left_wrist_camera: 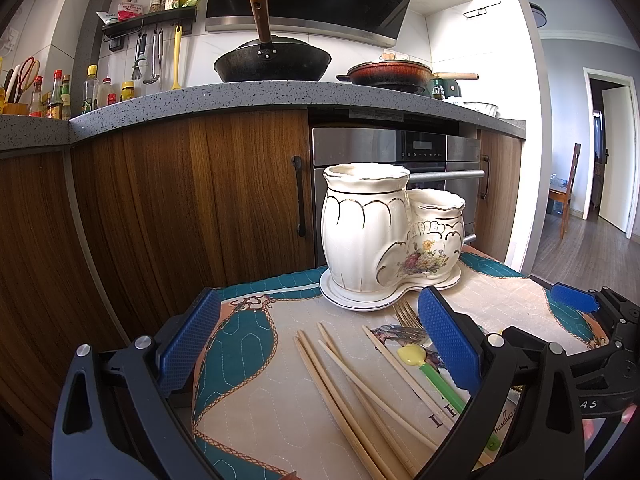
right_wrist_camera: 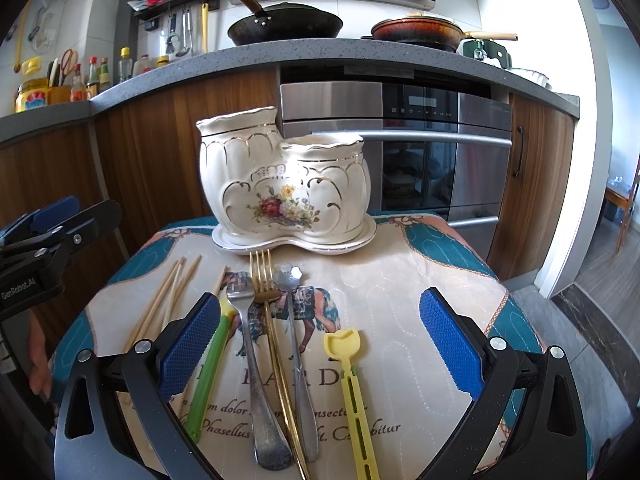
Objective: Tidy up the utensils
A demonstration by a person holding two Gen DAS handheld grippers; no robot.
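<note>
Glossy ceramic holder [right_wrist_camera: 280, 184]; quilted cloth mat [right_wrist_camera: 420, 280]; wooden chopsticks [left_wrist_camera: 352, 392]; shiny metal fork [right_wrist_camera: 266, 304].

White floral holder [right_wrist_camera: 286, 184]; perhaps gold fork [right_wrist_camera: 266, 300].

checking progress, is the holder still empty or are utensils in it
Looks empty: nothing sticks out above either rim of the holder. The chopsticks, forks and spoon all lie on the mat. The insides are hidden.
</note>
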